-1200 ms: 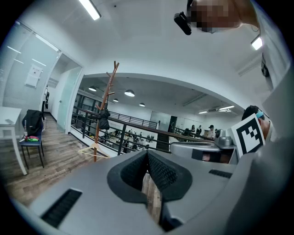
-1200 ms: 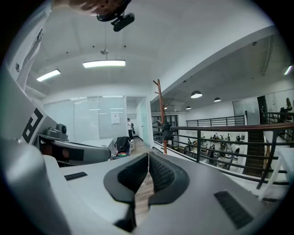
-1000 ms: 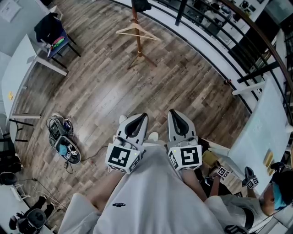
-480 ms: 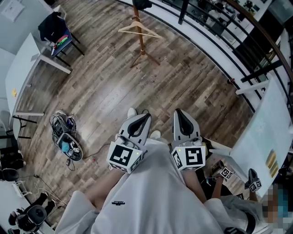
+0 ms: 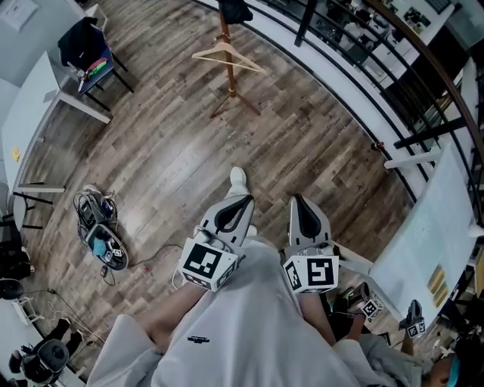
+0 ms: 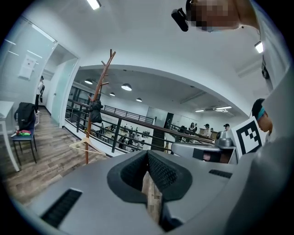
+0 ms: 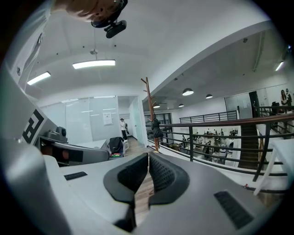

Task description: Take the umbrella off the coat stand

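Note:
The wooden coat stand [image 5: 228,60] rises far ahead on the plank floor, beside the railing. A dark folded umbrella [image 5: 235,10] hangs high on it, and a wooden hanger [image 5: 227,55] hangs lower down. In the left gripper view the stand [image 6: 98,102] is small at the left, with the umbrella [image 6: 95,113] on it. The right gripper view shows the stand [image 7: 149,110] and umbrella [image 7: 157,129] at centre. My left gripper [image 5: 240,198] and right gripper [image 5: 297,198] sit side by side near my body, both shut and holding nothing, far from the stand.
A chair with a black bag [image 5: 88,50] and a white table [image 5: 30,121] stand at the left. Cables and gear [image 5: 98,236] lie on the floor. A black railing [image 5: 355,68] curves behind the stand. A long white table [image 5: 423,227] is at the right, with a person below it.
Both grippers have shifted slightly forward toward the stand. A white shoe now shows ahead of the left gripper as the person steps. Both stay shut.

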Tool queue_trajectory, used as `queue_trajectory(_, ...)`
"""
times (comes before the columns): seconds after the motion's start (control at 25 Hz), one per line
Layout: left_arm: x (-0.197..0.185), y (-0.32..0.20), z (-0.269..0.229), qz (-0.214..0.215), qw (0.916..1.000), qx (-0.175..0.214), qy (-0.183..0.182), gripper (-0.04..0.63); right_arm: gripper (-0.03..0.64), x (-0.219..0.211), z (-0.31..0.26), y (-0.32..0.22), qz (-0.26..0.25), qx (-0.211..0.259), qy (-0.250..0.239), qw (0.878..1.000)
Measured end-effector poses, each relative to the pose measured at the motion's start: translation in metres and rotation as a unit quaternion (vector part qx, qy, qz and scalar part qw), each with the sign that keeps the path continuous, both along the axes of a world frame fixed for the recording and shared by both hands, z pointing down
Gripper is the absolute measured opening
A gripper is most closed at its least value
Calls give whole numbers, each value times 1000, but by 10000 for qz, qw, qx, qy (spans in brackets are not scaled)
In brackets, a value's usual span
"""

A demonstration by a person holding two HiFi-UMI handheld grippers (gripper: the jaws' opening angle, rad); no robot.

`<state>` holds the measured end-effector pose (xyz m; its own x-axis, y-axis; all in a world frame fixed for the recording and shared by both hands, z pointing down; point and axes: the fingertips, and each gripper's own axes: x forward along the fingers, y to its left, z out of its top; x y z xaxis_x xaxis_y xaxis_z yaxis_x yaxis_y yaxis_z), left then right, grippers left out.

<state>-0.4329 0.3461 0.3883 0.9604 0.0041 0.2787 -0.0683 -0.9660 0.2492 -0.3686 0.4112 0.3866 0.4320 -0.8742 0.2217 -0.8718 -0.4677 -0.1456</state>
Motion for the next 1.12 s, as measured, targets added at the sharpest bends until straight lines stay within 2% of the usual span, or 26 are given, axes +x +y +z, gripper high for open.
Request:
queue_trajectory(0.4,102,-94,-2,-165,9994,-274,-116,20,35,104,0,-85,-56,-178,-148,9997)
queue_trajectory(0.8,204,-230,-20,-301,9989,-367,-20,20,35,206,-28,-221,-206,-118,-64,9997)
queue_trajectory(0.92,227,-263,-25,-326,9988,-356,70,20,35,230,-34,-256,-190,-51,-65,9998)
queue_trajectory(1.12,242,-306,-25,-486,9983,-317,106,20,35,254,-32,-295,-179,-29,-42,9998)
